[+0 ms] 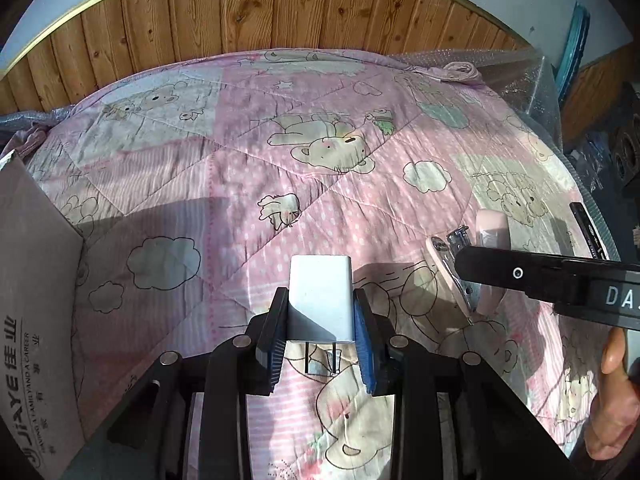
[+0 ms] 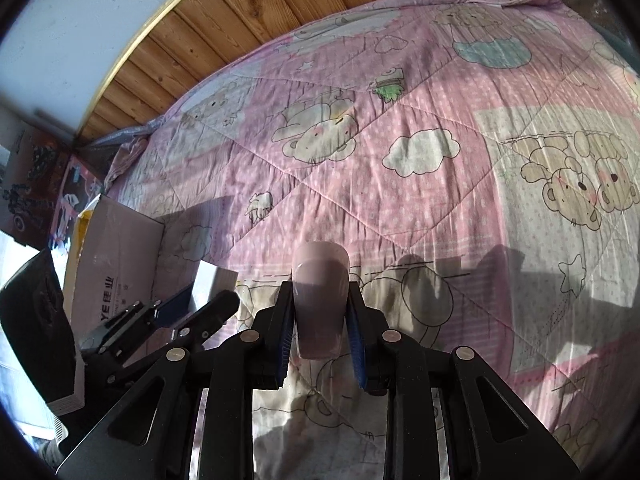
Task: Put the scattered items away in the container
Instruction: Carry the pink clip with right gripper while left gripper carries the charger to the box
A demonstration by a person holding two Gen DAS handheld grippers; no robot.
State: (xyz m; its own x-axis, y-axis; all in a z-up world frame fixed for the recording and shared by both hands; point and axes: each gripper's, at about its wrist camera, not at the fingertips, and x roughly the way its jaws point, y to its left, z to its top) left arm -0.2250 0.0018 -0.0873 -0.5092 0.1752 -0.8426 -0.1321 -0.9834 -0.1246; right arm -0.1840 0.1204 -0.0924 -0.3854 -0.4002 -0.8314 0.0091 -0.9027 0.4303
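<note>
Both loads are lifted: the left gripper (image 1: 320,312) fingers clench a charger (image 1: 320,300), the right gripper (image 2: 320,312) fingers a nail clipper (image 2: 319,304), so next comes carrying them to the cardboard box (image 1: 36,320) at the bed's left edge.

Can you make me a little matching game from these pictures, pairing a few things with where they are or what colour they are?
Things:
1. white charger
2. pink stapler
3. cardboard box
4. black pen

Descriptions:
A. standing at the quilt's left edge
B. clamped in the right gripper
C. lying loose on the quilt, far right
D. clamped in the left gripper

Pairs: 1-D, 2-B, 3-A, 4-C
</note>
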